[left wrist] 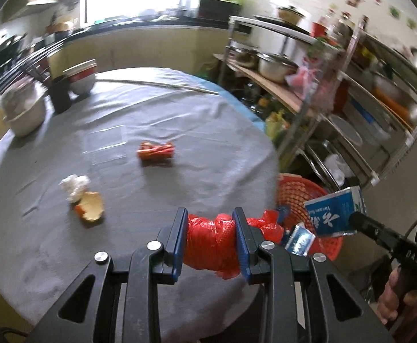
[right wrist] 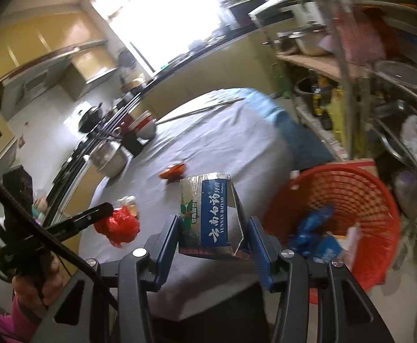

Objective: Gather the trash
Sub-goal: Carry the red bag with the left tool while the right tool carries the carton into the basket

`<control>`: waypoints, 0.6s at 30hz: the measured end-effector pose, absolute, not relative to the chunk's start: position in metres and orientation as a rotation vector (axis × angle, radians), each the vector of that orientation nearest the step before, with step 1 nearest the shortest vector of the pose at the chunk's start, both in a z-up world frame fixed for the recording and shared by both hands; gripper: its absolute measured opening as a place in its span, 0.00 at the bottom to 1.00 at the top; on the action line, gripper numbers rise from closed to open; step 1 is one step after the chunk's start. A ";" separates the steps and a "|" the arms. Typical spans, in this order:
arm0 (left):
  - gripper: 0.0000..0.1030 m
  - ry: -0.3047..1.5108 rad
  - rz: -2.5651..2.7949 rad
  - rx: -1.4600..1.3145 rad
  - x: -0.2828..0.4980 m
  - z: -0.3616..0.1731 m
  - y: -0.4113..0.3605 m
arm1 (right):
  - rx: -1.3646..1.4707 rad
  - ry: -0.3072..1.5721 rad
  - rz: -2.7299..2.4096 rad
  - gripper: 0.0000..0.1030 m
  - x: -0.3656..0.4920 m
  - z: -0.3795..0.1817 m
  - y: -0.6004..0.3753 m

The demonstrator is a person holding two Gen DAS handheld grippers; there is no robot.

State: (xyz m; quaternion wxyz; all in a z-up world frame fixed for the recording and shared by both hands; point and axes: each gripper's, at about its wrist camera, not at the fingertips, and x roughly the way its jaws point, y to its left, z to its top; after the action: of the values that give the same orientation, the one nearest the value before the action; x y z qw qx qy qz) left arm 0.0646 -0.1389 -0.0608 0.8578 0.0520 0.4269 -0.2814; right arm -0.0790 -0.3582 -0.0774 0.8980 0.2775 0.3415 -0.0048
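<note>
My left gripper (left wrist: pixel 210 223) is shut on a crumpled red plastic bag (left wrist: pixel 210 243), held over the near right edge of the round grey-clothed table (left wrist: pixel 180 120). My right gripper (right wrist: pixel 212 237) is shut on a blue and silver toothpaste box (right wrist: pixel 208 214), which shows again as the toothpaste box (left wrist: pixel 334 211) at the right of the left wrist view. A red mesh trash basket (right wrist: pixel 351 197) stands on the floor beside the table with blue wrappers (right wrist: pixel 314 234) inside. On the table lie a red snack wrapper (left wrist: pixel 155 151), a white crumpled tissue (left wrist: pixel 75 185) and an orange peel (left wrist: pixel 91 205).
Metal bowls (left wrist: pixel 22 108), a dark cup (left wrist: pixel 61 94) and a striped bowl (left wrist: pixel 81 77) sit at the table's far left. Long chopsticks (left wrist: pixel 157 84) lie at its far side. A metal rack (left wrist: pixel 351 100) loaded with pots and dishes stands right of the basket.
</note>
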 end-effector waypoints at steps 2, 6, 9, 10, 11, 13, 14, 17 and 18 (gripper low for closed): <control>0.32 0.898 -0.620 0.129 0.061 -0.060 -0.153 | 0.597 0.696 -0.040 0.50 -0.091 -0.078 -0.372; 0.32 0.884 -0.680 0.164 0.054 -0.059 -0.179 | 0.625 0.677 -0.085 0.50 -0.104 -0.081 -0.391; 0.32 0.880 -0.712 0.194 0.047 -0.060 -0.196 | 0.644 0.667 -0.114 0.50 -0.112 -0.084 -0.404; 0.32 0.878 -0.724 0.207 0.045 -0.061 -0.203 | 0.650 0.664 -0.122 0.50 -0.114 -0.085 -0.407; 0.32 0.878 -0.732 0.214 0.043 -0.061 -0.209 | 0.659 0.661 -0.131 0.50 -0.117 -0.087 -0.412; 0.32 0.880 -0.745 0.226 0.042 -0.062 -0.218 | 0.671 0.655 -0.146 0.50 -0.121 -0.089 -0.418; 0.32 0.880 -0.747 0.229 0.042 -0.062 -0.222 | 0.679 0.650 -0.156 0.50 -0.124 -0.090 -0.423; 0.32 0.883 -0.768 0.228 0.044 -0.061 -0.233 | 0.700 0.630 -0.183 0.50 -0.130 -0.091 -0.434; 0.32 0.882 -0.777 0.227 0.044 -0.060 -0.237 | 0.708 0.624 -0.191 0.50 -0.132 -0.091 -0.438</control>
State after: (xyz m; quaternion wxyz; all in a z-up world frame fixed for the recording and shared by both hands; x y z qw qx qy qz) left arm 0.0443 -0.2370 -0.0602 0.8261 0.1067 0.4153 -0.3655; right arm -0.1322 -0.4379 -0.0908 0.8864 0.3403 0.3001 -0.0919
